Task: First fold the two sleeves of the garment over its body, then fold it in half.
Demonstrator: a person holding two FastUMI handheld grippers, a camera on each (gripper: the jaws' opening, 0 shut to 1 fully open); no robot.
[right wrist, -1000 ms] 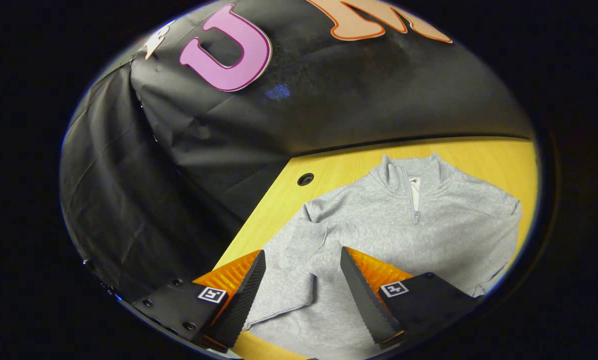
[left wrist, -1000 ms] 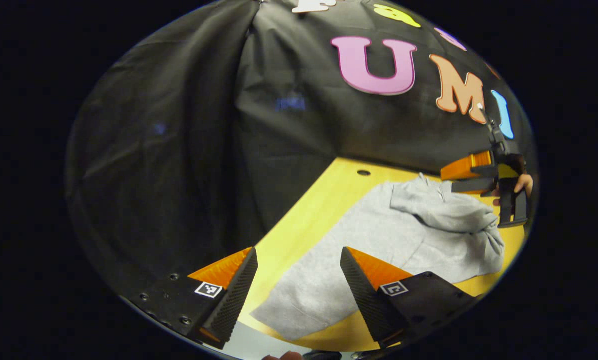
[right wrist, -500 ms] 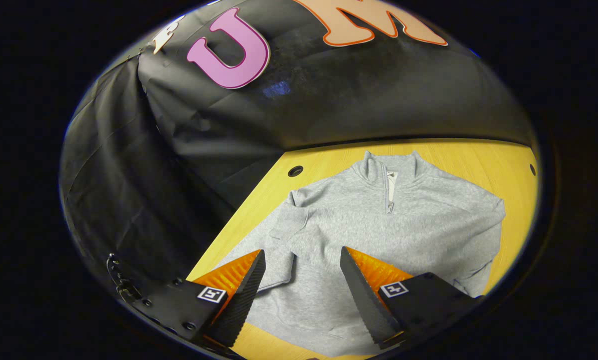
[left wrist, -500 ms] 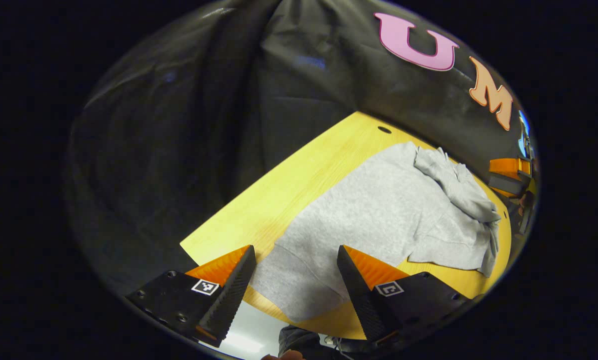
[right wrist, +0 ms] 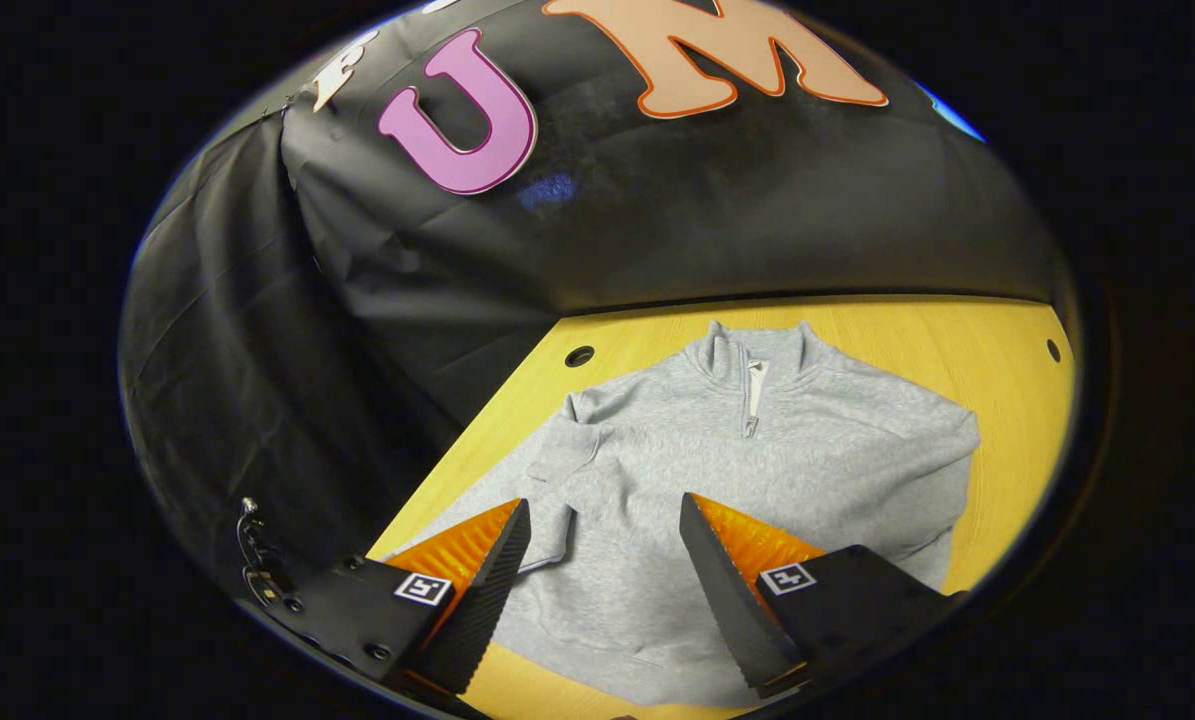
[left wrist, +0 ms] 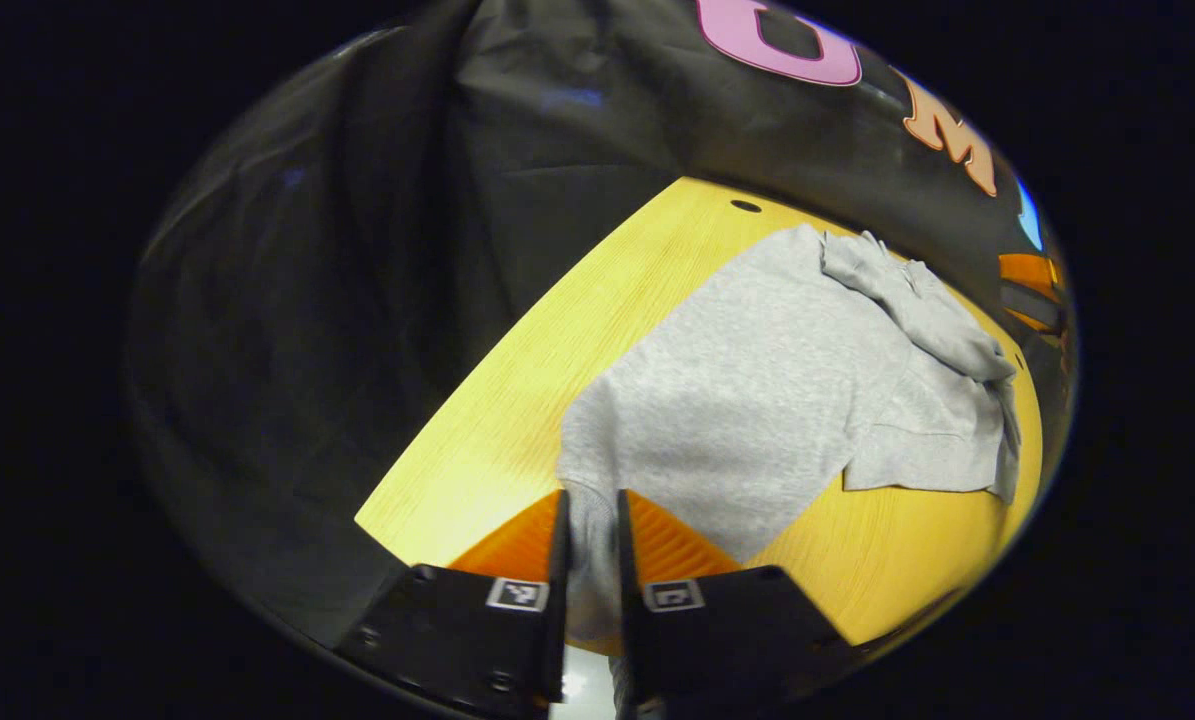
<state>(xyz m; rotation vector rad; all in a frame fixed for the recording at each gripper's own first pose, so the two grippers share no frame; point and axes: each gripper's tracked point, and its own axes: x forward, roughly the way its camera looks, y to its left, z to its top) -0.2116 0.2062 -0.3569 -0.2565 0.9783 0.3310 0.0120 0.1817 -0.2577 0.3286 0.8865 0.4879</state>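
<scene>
A grey zip-neck sweatshirt [right wrist: 737,450] lies flat on the yellow table [right wrist: 997,330], collar toward the booth wall, both sleeves folded in over its body. In the left gripper view the same sweatshirt [left wrist: 757,400] stretches away from me, and my left gripper [left wrist: 589,520] is shut on its near hem corner, grey cloth pinched between the two fingers. My right gripper [right wrist: 605,530] hovers open over the lower part of the body, with nothing between its fingers. The right gripper [left wrist: 1032,290] also shows far off at the right rim of the left gripper view.
The table [left wrist: 497,420] has small round holes near its back corners [right wrist: 579,356] [right wrist: 1054,350]. Black booth cloth [right wrist: 377,300] hangs close behind and to the left. The table's near edge runs just under my left gripper.
My left gripper has dropped to the sweatshirt's hem corner and shut on it. The right gripper has drawn back a little and stayed open.
</scene>
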